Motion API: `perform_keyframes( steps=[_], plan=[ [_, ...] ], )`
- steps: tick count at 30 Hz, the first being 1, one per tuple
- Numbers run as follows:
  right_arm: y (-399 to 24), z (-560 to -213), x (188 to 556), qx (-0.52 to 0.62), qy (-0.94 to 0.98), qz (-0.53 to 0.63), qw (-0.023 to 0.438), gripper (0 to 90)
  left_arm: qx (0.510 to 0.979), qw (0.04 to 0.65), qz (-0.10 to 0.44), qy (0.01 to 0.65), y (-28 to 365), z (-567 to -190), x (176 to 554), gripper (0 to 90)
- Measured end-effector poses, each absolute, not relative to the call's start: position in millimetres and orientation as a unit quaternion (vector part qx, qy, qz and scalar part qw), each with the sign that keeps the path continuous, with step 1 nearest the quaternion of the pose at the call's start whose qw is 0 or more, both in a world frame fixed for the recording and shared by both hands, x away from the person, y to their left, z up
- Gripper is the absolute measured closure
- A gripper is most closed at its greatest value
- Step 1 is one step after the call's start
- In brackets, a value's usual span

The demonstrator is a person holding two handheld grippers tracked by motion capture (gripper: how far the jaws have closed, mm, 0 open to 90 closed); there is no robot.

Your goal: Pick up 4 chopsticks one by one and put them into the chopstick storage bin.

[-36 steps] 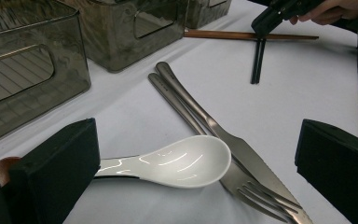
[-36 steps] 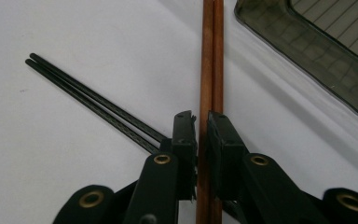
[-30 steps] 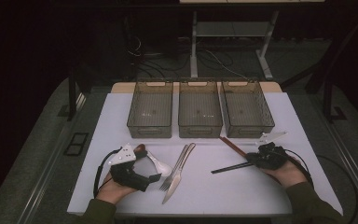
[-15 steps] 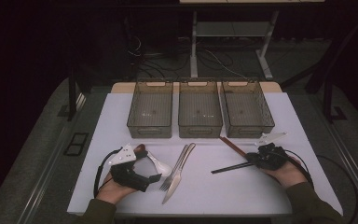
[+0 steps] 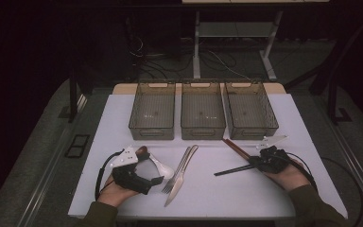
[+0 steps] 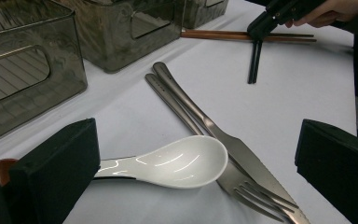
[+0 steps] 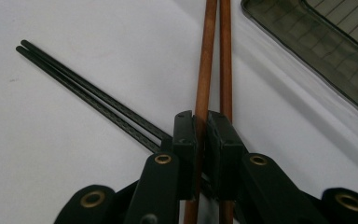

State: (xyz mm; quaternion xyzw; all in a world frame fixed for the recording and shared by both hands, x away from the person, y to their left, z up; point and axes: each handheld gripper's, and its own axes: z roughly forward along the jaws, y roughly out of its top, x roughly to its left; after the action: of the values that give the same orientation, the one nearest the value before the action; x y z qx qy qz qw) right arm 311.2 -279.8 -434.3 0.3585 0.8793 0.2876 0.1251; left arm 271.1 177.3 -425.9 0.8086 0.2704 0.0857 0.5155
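The right gripper (image 7: 201, 135) pinches one slim, reddish-brown wooden chopstick (image 7: 204, 70); its twin lies just beside, both crossing a black pair (image 7: 88, 95) near the right bin (image 5: 250, 111) on the white surface (image 5: 217, 198). The left gripper (image 6: 191, 154) stands wide open around a glossy white spoon (image 6: 177, 161). Bare surface stretches between the hands toward the near edge.

Black tool (image 5: 257, 164) jaws, brass rivets, dark olive sleeves (image 5: 319, 208).

The brown chopsticks (image 7: 213, 56) run past the frame's top edge.
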Motion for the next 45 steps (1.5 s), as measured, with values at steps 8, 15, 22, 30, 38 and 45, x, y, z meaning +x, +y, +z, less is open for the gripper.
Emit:
perform_keyframes(
  steps=[8, 15, 22, 30, 38, 45],
  plan=[
    [-277.3, -436.1, 312.7, 0.363, 0.876, 0.292, 0.122, 82.3, 0.809, 0.515, 0.085, 0.270, 177.0, -425.6, 270.9, 0.0],
    [-276.4, -437.9, 314.8, 0.368, 0.874, 0.294, 0.119, 82.2, 0.810, 0.514, 0.085, 0.269, 177.2, -425.6, 271.1, 0.0],
    [-277.3, -437.6, 315.0, 0.371, 0.873, 0.296, 0.112, 82.9, 0.810, 0.514, 0.084, 0.270, 176.8, -425.8, 270.9, 0.0],
    [-278.1, -437.1, 314.8, 0.372, 0.872, 0.299, 0.108, 83.3, 0.810, 0.514, 0.084, 0.269, 176.2, -426.0, 270.8, 0.0],
    [-279.1, -434.3, 313.2, 0.372, 0.871, 0.305, 0.102, 83.5, 0.812, 0.512, 0.083, 0.267, 175.9, -426.3, 270.9, 0.0],
    [-280.0, -431.4, 311.2, 0.367, 0.871, 0.310, 0.103, 83.6, 0.811, 0.513, 0.083, 0.267, 175.8, -426.4, 270.8, 0.0]
  ],
)
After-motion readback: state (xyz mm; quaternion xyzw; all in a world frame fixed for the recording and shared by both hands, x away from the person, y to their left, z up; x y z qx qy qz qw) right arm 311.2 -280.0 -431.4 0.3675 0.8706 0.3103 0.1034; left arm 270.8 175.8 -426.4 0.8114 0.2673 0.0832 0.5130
